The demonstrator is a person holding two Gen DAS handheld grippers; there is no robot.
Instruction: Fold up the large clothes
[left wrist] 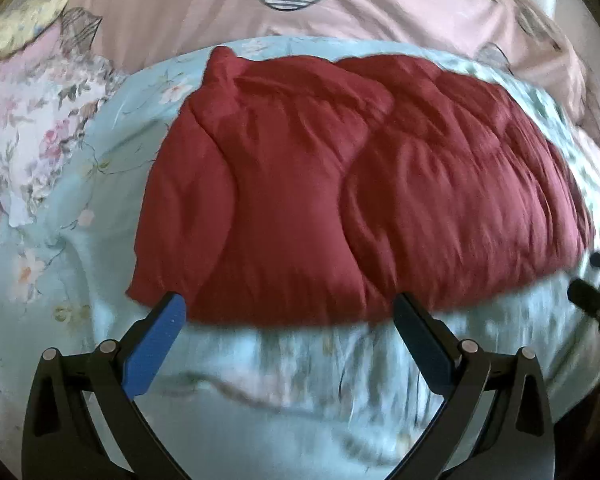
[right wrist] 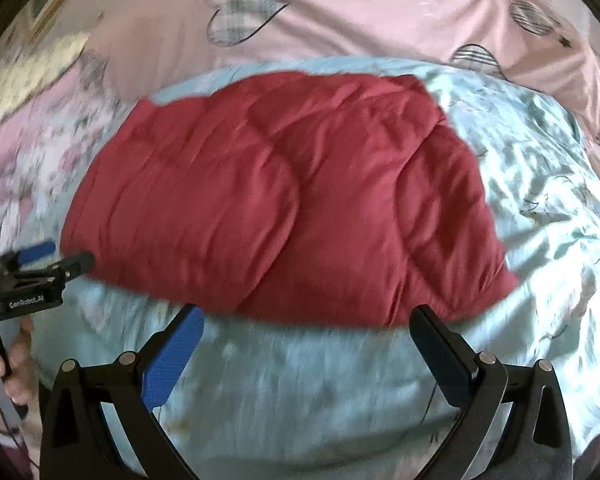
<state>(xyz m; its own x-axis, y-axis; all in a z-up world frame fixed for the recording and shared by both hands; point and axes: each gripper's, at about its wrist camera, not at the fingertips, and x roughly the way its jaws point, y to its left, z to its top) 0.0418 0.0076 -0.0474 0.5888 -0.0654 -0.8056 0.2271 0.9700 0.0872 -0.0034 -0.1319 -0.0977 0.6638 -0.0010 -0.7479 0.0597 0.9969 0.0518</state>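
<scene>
1. Count: one dark red padded garment (left wrist: 352, 184), two tools, one light blue floral sheet (left wrist: 80, 184), one pink quilt with heart prints (left wrist: 188, 4), and one floral pillow (left wrist: 28, 128) at far left.
2. Left tool (left wrist: 288, 312): its two fingers are spread wide and hold nothing; the blue pads (left wrist: 156, 344) hover over the bare sheet just short of the garment's near edge. In the right wrist view this tool (right wrist: 66, 256) shows at the left border, gripped by a hand (right wrist: 8, 364), its tips beside the garment's left end.
3. Garment: it lies flat on the bed, in the middle of the sheet, folded into a broad puffy slab. Its long axis runs left to right across both views, and a narrow bunched part points away at the far left corner.
4. Right tool (right wrist: 310, 320): fingers likewise spread wide, empty, above the sheet near the garment's front edge toward its right end.
5. Edges and room: bare sheet lies open in front of the garment and to its right; the quilt borders the far side.
</scene>
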